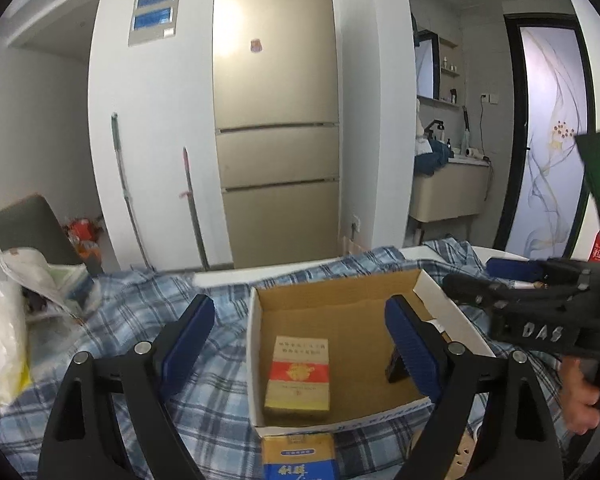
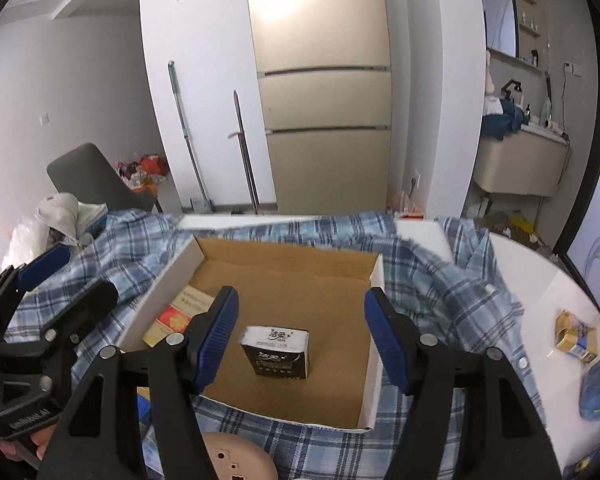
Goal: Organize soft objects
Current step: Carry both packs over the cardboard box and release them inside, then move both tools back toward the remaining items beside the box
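Sitting on a blue checked shirt (image 2: pixel 452 280) is one open cardboard box (image 2: pixel 374 280) with two small packs inside. One yellow and red pack (image 1: pixel 298 376) lies flat on the box's left side, its long side running from near to far. One dark pack (image 2: pixel 277 351) lies flat in the middle, long side also near to far. The left claw (image 1: pixel 300 344) is spread wide and holds nothing. The right claw (image 2: pixel 302 336) is spread wide too, above the dark pack, not touching it.
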`<state>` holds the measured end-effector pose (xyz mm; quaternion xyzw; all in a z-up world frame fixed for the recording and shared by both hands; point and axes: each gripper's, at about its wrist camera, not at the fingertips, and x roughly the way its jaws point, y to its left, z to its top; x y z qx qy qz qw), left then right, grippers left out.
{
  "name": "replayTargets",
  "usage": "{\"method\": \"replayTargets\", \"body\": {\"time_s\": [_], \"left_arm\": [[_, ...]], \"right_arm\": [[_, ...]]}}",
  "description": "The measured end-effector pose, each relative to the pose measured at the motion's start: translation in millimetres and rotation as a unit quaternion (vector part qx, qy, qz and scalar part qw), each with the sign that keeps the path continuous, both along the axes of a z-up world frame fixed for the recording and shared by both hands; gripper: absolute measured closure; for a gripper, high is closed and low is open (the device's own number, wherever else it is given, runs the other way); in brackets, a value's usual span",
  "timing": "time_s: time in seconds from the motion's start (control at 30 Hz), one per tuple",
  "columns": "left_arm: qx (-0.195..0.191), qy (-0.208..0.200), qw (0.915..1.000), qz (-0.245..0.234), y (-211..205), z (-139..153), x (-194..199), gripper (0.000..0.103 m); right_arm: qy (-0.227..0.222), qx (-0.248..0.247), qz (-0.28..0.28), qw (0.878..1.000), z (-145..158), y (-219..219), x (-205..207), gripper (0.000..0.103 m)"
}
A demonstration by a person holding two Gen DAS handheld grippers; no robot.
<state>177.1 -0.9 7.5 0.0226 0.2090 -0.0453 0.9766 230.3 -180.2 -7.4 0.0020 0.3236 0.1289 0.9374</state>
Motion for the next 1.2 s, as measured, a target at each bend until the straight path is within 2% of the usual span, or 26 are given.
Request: {"method": "replayTargets", "body": {"time_s": [0.27,0.4,0.47,0.5,0.6,0.73,0.87,1.2], "left_arm": [[-0.014,-0.05,0.9986,0.004,8,44,-48,0.014],[-0.018,-0.085,0.9963,-0.002,10,69,-85,0.014],[-0.02,-0.1,0.9947,-0.005,11,78,-101,0.01],[-0.021,-0.107,0.994,-0.007,10,82,-108,0.001],[-0.021,-0.133,0.9909,-0.008,9,88,-132,0.0],[-0.009,-0.142,0.9898,-0.005,5,87,-150,0.0],[-0.011,-0.128,0.9917,-0.001,8,75,-152,0.0],[-0.035,-0.066,0.9972,0.005,18,24,-125,0.0]], "right_arm": [[-0.049,0.007,0.006,0.999,44,-9,-38,0.036],[-0.083,0.025,0.013,0.996,66,-12,-66,0.026],[-0.105,0.029,0.019,0.994,75,-11,-81,0.023],[-0.113,0.03,0.023,0.993,79,-10,-89,0.021],[-0.131,0.04,0.03,0.99,85,-8,-106,0.013],[-0.149,0.041,0.032,0.987,84,-5,-120,0.009],[-0.156,0.033,0.032,0.987,73,-2,-128,0.008],[-0.11,0.017,0.046,0.993,13,7,-115,0.008]]}}
